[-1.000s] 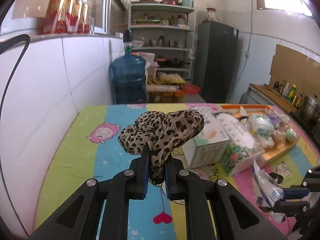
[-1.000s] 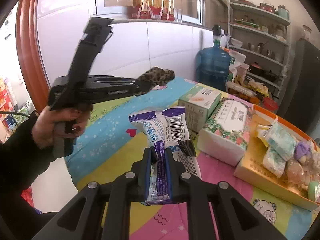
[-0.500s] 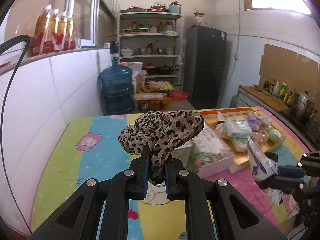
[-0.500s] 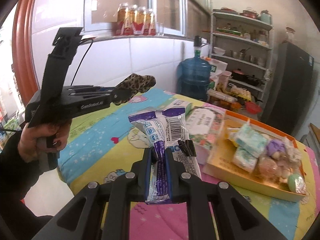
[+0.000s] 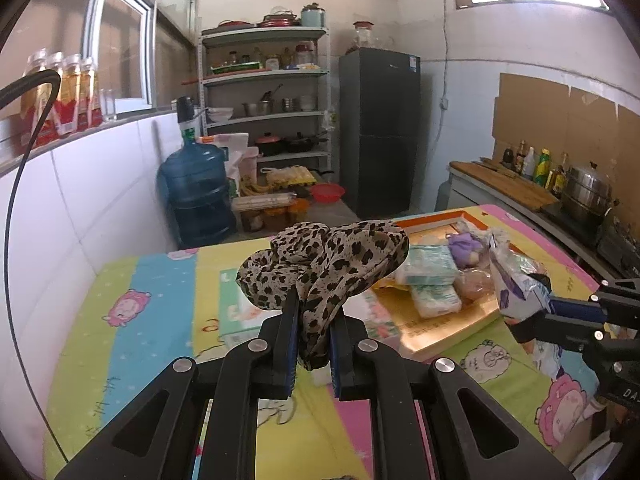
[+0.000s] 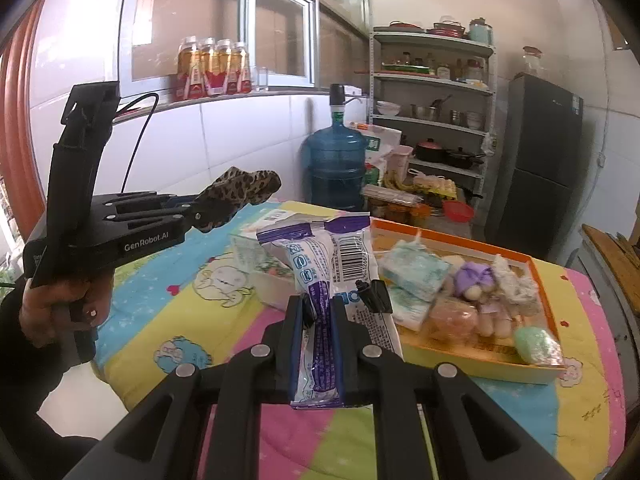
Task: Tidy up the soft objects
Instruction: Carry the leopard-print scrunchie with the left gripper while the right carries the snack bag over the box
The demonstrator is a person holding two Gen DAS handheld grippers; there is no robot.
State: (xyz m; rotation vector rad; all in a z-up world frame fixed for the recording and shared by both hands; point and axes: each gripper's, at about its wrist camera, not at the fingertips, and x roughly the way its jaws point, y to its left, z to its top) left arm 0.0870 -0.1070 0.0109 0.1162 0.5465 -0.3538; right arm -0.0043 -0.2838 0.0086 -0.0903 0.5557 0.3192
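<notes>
My left gripper (image 5: 314, 304) is shut on a leopard-print scrunchie (image 5: 324, 264) and holds it above the table; both show from the side in the right wrist view, the scrunchie (image 6: 240, 190) at left. My right gripper (image 6: 320, 308) is shut on a purple-and-white plastic packet (image 6: 324, 280), held above the table; the packet also shows in the left wrist view (image 5: 516, 284) at right. An orange tray (image 6: 460, 364) holds tissue packs (image 6: 412, 272), a purple plush toy (image 6: 474, 280) and other soft items.
Two tissue boxes (image 5: 236, 300) lie on the colourful cartoon tablecloth (image 5: 132, 320) beside the tray. A white tiled wall (image 5: 80, 208) runs along the left. A blue water jug (image 5: 196, 192), shelves (image 5: 268, 100) and a black fridge (image 5: 380, 128) stand beyond the table.
Both grippers have swung to the right with their loads still held, so the orange tray now lies closer ahead of each.
</notes>
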